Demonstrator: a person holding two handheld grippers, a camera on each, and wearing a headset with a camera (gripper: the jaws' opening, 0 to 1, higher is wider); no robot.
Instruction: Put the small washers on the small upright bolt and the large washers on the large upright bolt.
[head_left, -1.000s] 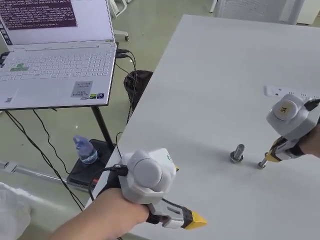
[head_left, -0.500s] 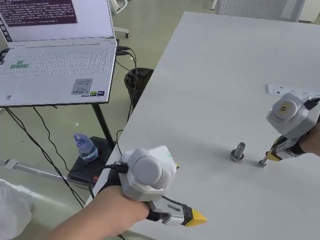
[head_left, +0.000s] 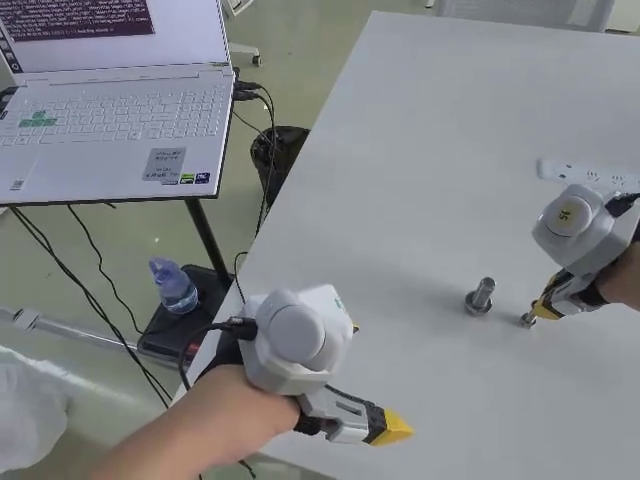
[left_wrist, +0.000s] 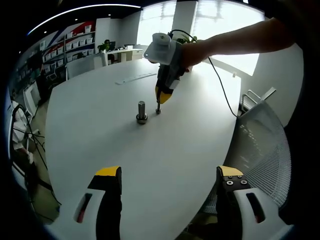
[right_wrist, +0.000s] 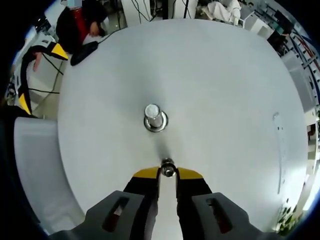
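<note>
The large upright bolt (head_left: 481, 297) (left_wrist: 141, 112) (right_wrist: 155, 117) stands on the white table (head_left: 430, 150), wider at its base. Just right of it is the small upright bolt (head_left: 526, 320) (left_wrist: 158, 108). My right gripper (head_left: 541, 311) (right_wrist: 167, 172) (left_wrist: 162, 95) is down at this bolt's top. Its yellow tips are shut on a small round metal piece there, which looks like a small washer (right_wrist: 167, 169). My left gripper (head_left: 392, 432) (left_wrist: 169, 175) hangs open and empty over the table's near edge, well short of both bolts.
An open laptop (head_left: 110, 120) stands on a stand to the left of the table, with cables, a water bottle (head_left: 173, 287) and a dark bin (head_left: 275, 160) on the floor below. A white power strip (head_left: 585, 175) lies at the far right. A mesh chair (left_wrist: 260, 130) stands beside the table.
The head camera has shifted a little. Both grippers have barely moved; the right one stays at the small bolt.
</note>
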